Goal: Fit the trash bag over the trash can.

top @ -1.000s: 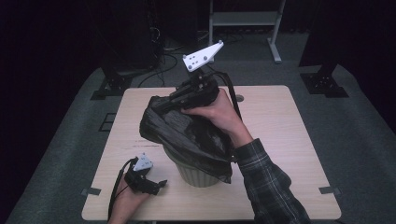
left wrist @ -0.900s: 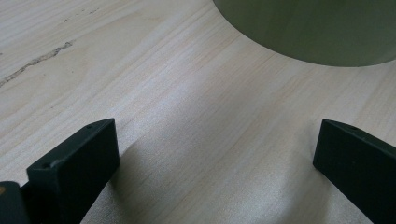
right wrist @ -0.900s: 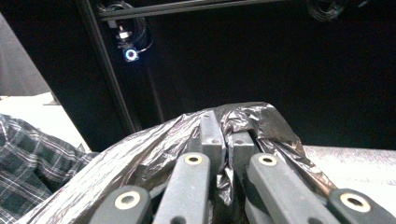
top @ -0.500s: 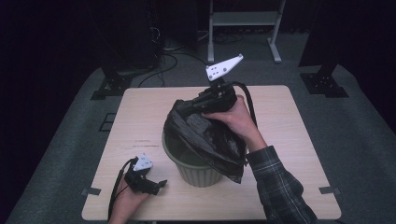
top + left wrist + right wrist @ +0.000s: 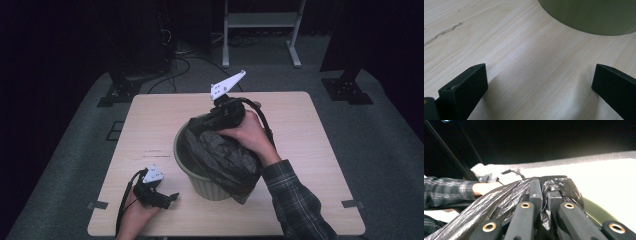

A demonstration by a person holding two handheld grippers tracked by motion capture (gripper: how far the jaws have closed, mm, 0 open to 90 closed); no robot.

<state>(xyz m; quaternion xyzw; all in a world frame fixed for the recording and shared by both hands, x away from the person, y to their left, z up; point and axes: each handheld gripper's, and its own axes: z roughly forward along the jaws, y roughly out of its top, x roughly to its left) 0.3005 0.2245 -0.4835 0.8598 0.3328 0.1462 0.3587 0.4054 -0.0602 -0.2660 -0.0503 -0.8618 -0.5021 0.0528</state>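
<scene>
Left fingers (image 5: 464, 85): spread wide apart, nothing between, lying low over bare wood; seen in the left gripper view.
Left gripper (image 5: 167, 197): at 7 o'clock on the table, held in the left hand (image 5: 132, 212), resting on the wood, tips aimed toward the bin, just beside its base.
Table (image 5: 310, 130): pale wood, a faint scuffed streak (image 5: 441, 33) toward 9 o'clock.
Bin (image 5: 205, 185): round, olive green, near the table's middle, slightly toward 6 o'clock; curved wall (image 5: 589, 17) at 12 to 1 o'clock in the left gripper view.
Bag (image 5: 220, 157): black, crinkled plastic, draped over the bin's rim at 3 to 5 o'clock, hanging down its outer side, gathered upward toward 12 o'clock.
Right fingers (image 5: 535, 191): pressed together on a bunched fold of the bag (image 5: 559, 186).
Right gripper (image 5: 212, 117): over the bin's far rim at 12 o'clock, gripped by the right hand (image 5: 247, 132); plaid sleeve (image 5: 295, 200) running back toward 5 o'clock.
Plate (image 5: 227, 84): white, three-cornered, tilted up atop the right gripper.
Beyond the table: grey carpet, cables, a metal stand (image 5: 260, 20) at 12 o'clock, dark surroundings.
</scene>
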